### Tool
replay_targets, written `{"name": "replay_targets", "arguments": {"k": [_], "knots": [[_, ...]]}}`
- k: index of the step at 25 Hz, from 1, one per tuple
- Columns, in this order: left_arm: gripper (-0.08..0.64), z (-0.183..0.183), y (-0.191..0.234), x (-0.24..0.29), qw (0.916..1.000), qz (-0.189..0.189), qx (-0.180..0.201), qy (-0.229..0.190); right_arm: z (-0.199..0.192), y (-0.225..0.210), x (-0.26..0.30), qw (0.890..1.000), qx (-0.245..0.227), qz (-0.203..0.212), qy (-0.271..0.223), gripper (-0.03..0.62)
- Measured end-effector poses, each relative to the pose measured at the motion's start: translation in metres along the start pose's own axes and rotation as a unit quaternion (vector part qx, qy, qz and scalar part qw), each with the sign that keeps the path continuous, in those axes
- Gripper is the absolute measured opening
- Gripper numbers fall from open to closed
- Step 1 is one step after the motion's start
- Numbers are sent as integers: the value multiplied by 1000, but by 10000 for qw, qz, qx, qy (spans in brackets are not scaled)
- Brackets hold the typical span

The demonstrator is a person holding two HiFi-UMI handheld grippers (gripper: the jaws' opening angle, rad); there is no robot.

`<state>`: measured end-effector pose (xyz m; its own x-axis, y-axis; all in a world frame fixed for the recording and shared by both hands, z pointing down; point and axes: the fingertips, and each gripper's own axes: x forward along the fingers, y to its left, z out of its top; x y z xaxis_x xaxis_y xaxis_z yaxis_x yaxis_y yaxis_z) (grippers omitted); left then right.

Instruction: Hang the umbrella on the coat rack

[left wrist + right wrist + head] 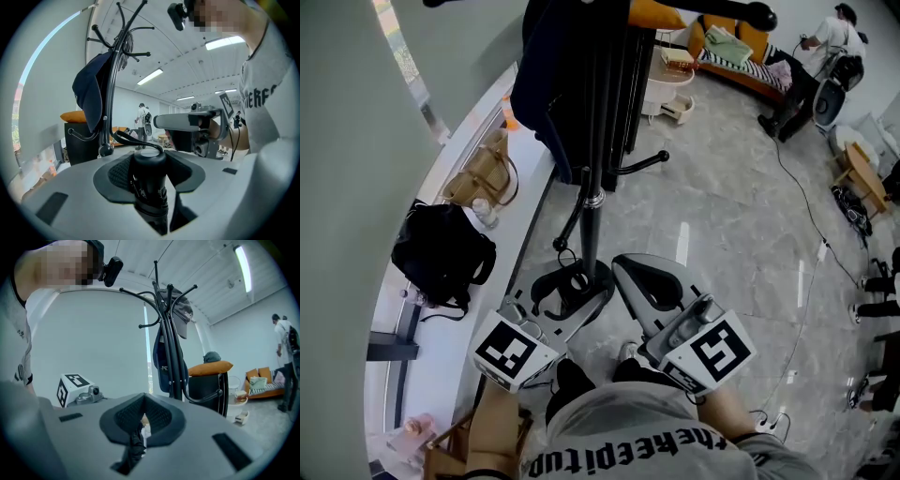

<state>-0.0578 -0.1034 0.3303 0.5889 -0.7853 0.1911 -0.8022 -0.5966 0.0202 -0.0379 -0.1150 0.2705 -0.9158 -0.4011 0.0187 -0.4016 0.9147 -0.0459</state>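
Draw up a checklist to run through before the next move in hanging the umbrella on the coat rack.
1. Jaws of left gripper shut on umbrella handle: ok.
2. The handle strap loose, ready to hook: ok.
3. A bare hook on the coat rack: ok.
4. Strap over a hook: not ok.
5. What the thin black piece in the jaws of the right gripper is: cannot tell.
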Motion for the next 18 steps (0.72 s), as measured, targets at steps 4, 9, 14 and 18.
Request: {"name": "replay_targets", "arguments": {"k": [4,9,14,18], "knots": [[206,-4,3,-1,9999,-126,26,-45,-2,-1,-2,9998,-44,-170,87,11],[206,-9,5,-2,9995,-307,19,19,-5,3,-2,9994,-96,-310,123,11],[206,-14,11,-2,9989,-454,83,-2,-7,7,1,9988,-152,-435,181,11],[206,-17,11,-1,9982,-591,65,39,-9,8,-1,9981,-184,-539,216,11]]}}
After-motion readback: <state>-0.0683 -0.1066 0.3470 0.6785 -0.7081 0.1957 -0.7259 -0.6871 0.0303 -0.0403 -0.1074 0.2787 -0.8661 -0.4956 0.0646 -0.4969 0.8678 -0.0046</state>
